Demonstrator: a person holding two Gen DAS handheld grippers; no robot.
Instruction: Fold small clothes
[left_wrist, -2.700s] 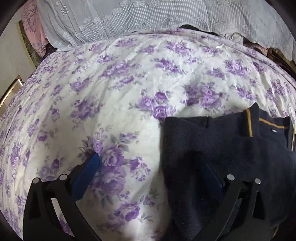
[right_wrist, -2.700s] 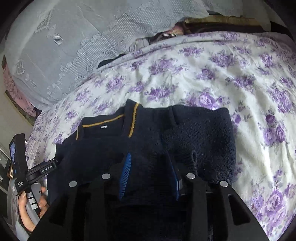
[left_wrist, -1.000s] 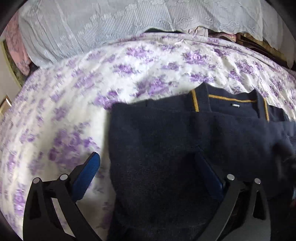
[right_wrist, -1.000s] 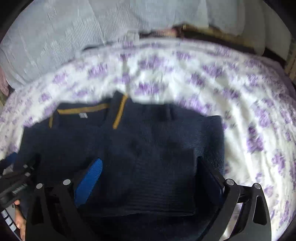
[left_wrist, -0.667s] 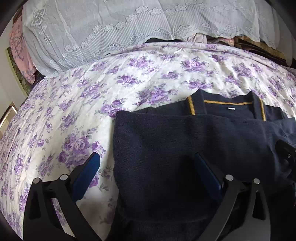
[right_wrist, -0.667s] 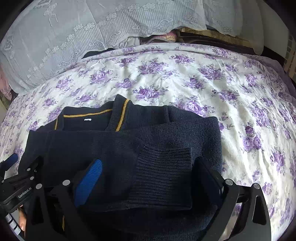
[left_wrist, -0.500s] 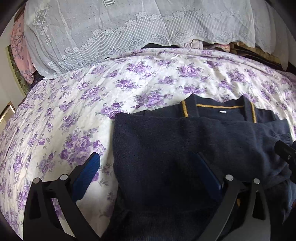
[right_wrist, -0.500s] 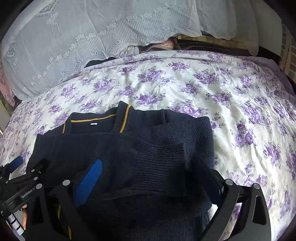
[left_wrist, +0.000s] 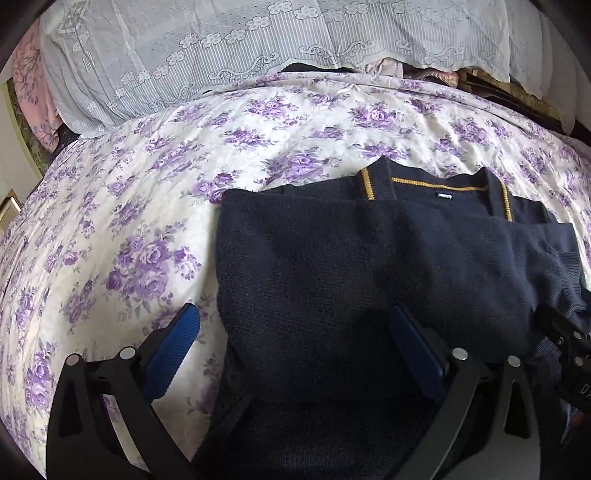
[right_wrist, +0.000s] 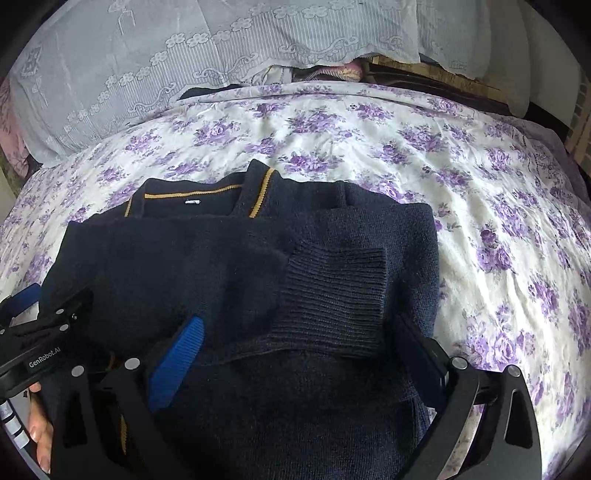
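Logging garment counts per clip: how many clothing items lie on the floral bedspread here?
1: a navy sweater with mustard collar trim, lying across the bedspread beneath both open grippers. Anything underneath it would be hidden.

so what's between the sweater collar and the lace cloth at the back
Only bare floral bedsheet lies between the sweater collar and the lace cloth; the right wrist view shows it.

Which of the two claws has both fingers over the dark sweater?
The right claw: both its fingers sit above the navy sweater. The left claw straddles the sweater's edge, with one blue finger over the flowered bedspread.
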